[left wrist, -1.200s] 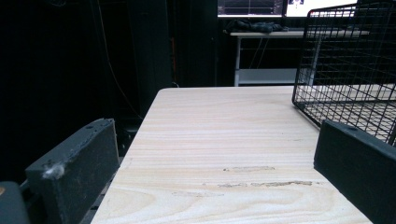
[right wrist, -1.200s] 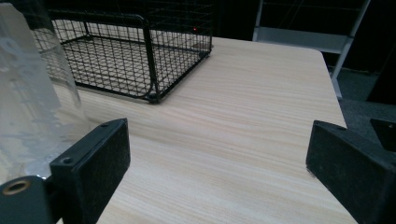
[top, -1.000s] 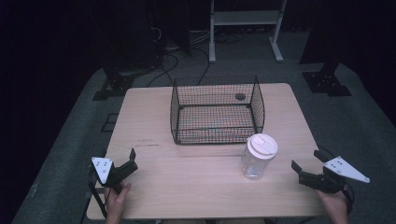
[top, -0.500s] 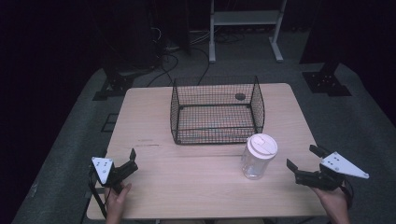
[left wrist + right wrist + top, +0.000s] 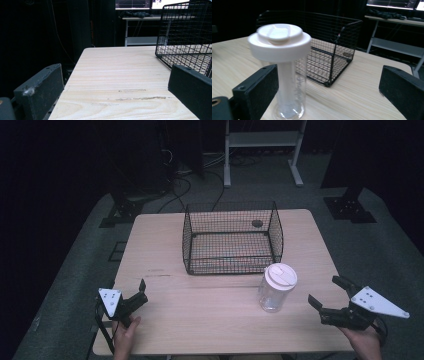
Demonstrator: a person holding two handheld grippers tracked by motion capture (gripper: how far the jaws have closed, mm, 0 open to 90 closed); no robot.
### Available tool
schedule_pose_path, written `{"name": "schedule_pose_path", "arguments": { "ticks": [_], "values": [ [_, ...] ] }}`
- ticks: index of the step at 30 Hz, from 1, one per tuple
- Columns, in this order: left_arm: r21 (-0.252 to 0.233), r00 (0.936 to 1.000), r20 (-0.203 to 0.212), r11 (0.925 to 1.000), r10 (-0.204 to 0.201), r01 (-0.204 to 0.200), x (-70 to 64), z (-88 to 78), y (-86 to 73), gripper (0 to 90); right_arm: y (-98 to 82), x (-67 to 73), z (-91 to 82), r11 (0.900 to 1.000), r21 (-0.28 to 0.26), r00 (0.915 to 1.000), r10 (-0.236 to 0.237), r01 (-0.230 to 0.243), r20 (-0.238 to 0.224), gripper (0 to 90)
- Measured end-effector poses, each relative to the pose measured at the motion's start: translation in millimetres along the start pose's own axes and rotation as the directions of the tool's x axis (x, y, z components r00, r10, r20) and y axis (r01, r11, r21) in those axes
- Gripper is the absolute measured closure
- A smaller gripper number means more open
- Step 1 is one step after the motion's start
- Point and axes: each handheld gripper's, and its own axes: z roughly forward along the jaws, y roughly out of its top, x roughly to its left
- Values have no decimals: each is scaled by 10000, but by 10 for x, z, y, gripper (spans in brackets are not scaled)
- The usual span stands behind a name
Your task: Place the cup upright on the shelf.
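On the pale wooden table [image 5: 165, 245] in front of me stands a black wire basket [image 5: 232, 239], set toward the far middle of the top, upright, with its open side up. I can see straight through its mesh to the table beneath, and nothing that I can make out lies on its floor; a small dark round spot shows near its far right corner, but I cannot tell whether that is inside the basket or on the table behind it. Just in front of the basket's near right corner, close to it but apart, stands a clear jar [image 5: 276, 288] with a white lid [image 5: 280, 274] seated flat on top. In my right gripper view the jar's wall is see-through with faint lettering, and it looks empty, though the blur leaves me unsure of the bottom. My right gripper [image 5: 327, 295] sits low over the table's near right edge, to the right of the jar and apart from it, its jaws spread wide with nothing between them; in its own view the jar stands just beyond the left jaw. My left gripper [image 5: 141, 292] rests near the table's near left corner, well apart from both containers, jaws also spread wide and empty, with the basket's corner showing at the right of its own view.
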Motion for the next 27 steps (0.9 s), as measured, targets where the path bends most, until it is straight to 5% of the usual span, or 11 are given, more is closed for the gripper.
{"name": "schedule_pose_path", "arguments": {
  "ticks": [10, 27],
  "values": [
    [-8, 10000, 4, 10000, -30, 30, 5, 2, 0, 0, 118, 193, 18, 9988, -182, 9979, -456, 449, -457, 20],
    [-44, 10000, 50, 10000, -36, 36, 2, 2, 0, 0, 168, 466, 362, 9966, -102, 9932, -820, 814, -823, 19]
  ]
}}
